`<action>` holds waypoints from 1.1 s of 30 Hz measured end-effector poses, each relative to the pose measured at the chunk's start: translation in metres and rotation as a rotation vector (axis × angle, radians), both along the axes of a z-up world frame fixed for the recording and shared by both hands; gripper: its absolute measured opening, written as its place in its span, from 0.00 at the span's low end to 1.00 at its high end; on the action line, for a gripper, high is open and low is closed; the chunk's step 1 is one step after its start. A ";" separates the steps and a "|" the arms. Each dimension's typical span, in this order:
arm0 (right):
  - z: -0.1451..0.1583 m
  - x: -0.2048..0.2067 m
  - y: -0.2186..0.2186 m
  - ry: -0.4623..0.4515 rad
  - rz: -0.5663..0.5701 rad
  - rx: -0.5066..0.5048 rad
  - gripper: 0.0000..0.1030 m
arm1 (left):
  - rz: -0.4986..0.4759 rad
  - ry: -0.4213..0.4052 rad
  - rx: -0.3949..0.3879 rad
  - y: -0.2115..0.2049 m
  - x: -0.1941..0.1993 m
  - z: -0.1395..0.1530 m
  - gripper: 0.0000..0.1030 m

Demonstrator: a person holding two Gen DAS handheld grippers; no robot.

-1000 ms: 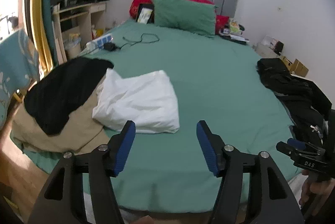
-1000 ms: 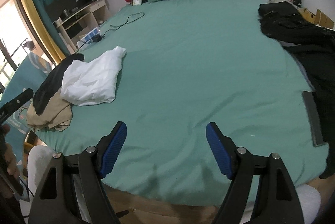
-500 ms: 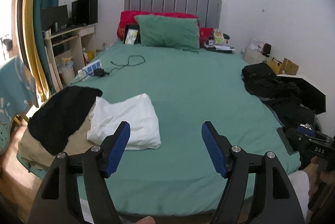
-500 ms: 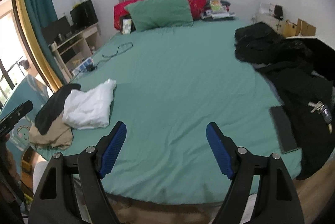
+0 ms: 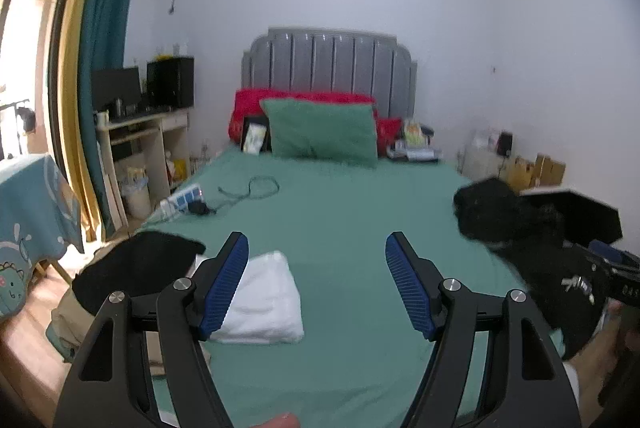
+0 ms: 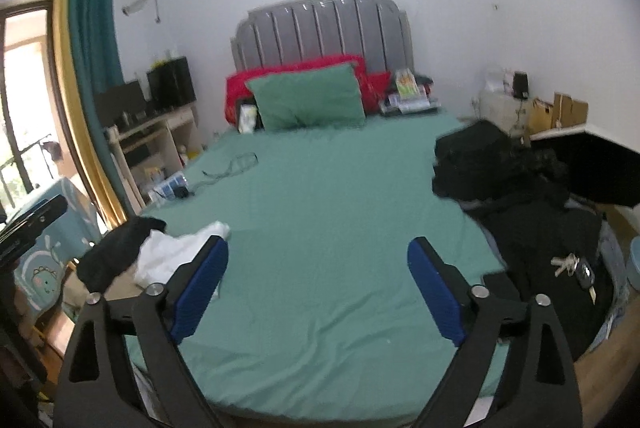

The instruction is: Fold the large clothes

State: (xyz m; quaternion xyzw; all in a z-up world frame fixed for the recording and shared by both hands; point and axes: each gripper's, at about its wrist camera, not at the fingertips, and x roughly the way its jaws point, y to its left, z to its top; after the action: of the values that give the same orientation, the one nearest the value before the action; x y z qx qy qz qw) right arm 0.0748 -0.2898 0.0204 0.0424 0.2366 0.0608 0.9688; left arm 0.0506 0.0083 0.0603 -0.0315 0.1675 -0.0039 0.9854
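Note:
A folded white garment [image 5: 264, 302] lies at the bed's near left, beside a black garment [image 5: 136, 266] on a tan one [image 5: 66, 316]. The white one also shows in the right wrist view [image 6: 172, 256]. A heap of black clothes [image 5: 516, 224] covers the bed's right side and also shows in the right wrist view [image 6: 512, 184]. My left gripper [image 5: 316, 248] is open and empty, held above the bed's foot. My right gripper [image 6: 318, 248] is open and empty, also above the foot of the bed.
The green bed [image 6: 320, 212] has a green pillow [image 6: 308, 102] and red pillows at the grey headboard. A cable [image 5: 256, 188] and charger lie at the left. Keys [image 6: 572, 268] rest on the black clothes. A desk [image 5: 140, 136] stands left, boxes [image 6: 564, 110] right.
Both grippers have lifted and tilted up, away from the bed, so the wall and air conditioner now show. Both stay open and empty.

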 end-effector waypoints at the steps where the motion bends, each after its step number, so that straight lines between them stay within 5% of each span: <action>1: 0.004 -0.004 0.002 -0.020 0.009 -0.007 0.94 | 0.002 -0.013 -0.007 0.001 -0.003 0.003 0.72; 10: 0.023 -0.019 0.032 -0.147 0.073 -0.070 0.96 | 0.027 -0.103 0.042 0.005 -0.017 0.008 0.72; 19: 0.013 -0.014 0.061 -0.186 0.122 -0.064 0.97 | 0.020 -0.066 0.037 0.016 -0.011 -0.010 0.72; 33: -0.020 0.008 0.079 -0.081 0.121 -0.094 0.98 | 0.027 -0.036 -0.016 0.038 0.000 -0.029 0.72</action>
State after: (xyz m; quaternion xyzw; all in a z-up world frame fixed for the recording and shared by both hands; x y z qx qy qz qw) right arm 0.0826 -0.2110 0.0007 -0.0198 0.2017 0.1100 0.9730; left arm 0.0502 0.0466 0.0309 -0.0415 0.1492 0.0074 0.9879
